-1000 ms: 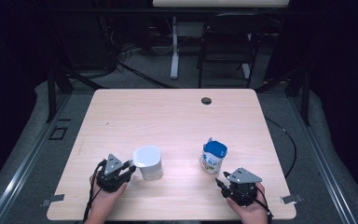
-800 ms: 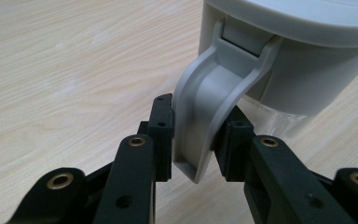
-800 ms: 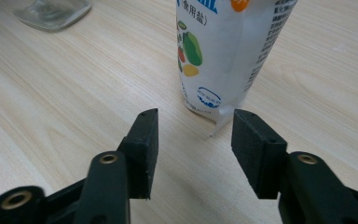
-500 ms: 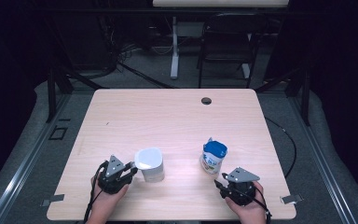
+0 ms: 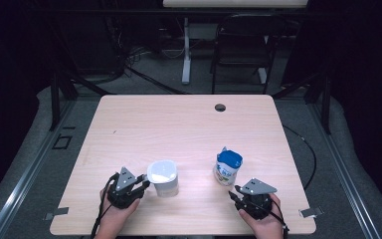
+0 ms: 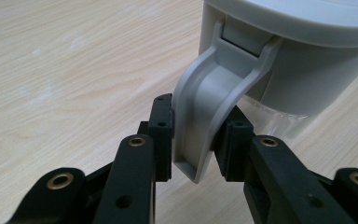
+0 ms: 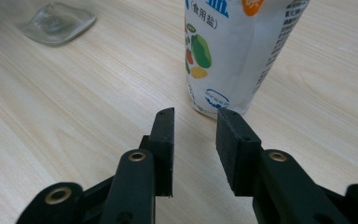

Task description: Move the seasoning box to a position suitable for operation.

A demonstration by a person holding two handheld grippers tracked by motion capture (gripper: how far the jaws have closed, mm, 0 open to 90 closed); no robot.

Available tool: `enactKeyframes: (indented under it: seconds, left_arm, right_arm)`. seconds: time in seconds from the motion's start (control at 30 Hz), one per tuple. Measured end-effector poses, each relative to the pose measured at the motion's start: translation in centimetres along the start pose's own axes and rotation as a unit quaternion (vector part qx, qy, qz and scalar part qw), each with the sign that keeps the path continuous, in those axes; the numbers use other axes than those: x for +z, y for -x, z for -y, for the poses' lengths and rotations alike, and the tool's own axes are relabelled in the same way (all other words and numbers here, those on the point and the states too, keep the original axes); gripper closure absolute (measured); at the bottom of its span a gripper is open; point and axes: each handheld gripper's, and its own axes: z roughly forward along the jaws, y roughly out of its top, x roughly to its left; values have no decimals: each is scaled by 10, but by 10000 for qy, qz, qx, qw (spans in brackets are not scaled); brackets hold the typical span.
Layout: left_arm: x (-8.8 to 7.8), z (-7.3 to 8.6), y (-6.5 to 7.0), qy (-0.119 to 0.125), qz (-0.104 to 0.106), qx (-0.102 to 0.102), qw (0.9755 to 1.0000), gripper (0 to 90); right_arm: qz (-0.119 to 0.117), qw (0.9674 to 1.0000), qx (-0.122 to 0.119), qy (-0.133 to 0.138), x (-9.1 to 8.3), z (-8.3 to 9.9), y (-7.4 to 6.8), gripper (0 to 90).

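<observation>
Jug handle clamped, salt bottle nearby

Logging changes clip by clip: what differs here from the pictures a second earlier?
Very little. The right tool has just been closing its jaws, with nothing between them; the salt bottle stands just beyond their tips. The left tool stays clamped on the handle of the white jug. Jug, bottle and both hands sit where they were on the table.
</observation>
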Motion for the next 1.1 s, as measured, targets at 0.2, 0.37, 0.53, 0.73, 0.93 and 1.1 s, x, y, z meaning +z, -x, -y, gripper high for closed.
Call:
enactKeyframes:
  seconds: [0.2,0.37,0.53,0.73,0.93,1.1]
  left_arm:
    - [1,-2,8,-1,105,106,9999,710]
    - [2,-2,15,-12,250,235,9994,710]
    - [1,-4,22,-39,347,332,9988,710]
    - [2,-3,26,-18,533,411,9977,710]
    - [2,-2,26,-12,561,393,9977,709]
    - [2,-2,25,-1,587,373,9976,707]
  right_arm:
    - [-26,9999,72,134,1,1,-1,660]
    - [-106,9998,-98,114,1,-1,-2,671]
    - [-231,9994,-228,106,4,-2,-6,661]
    - [-258,9993,-256,86,6,0,-9,643]
    - [-215,9996,-130,155,6,0,-7,641]
    - [-262,9992,-226,194,6,-1,-9,642]
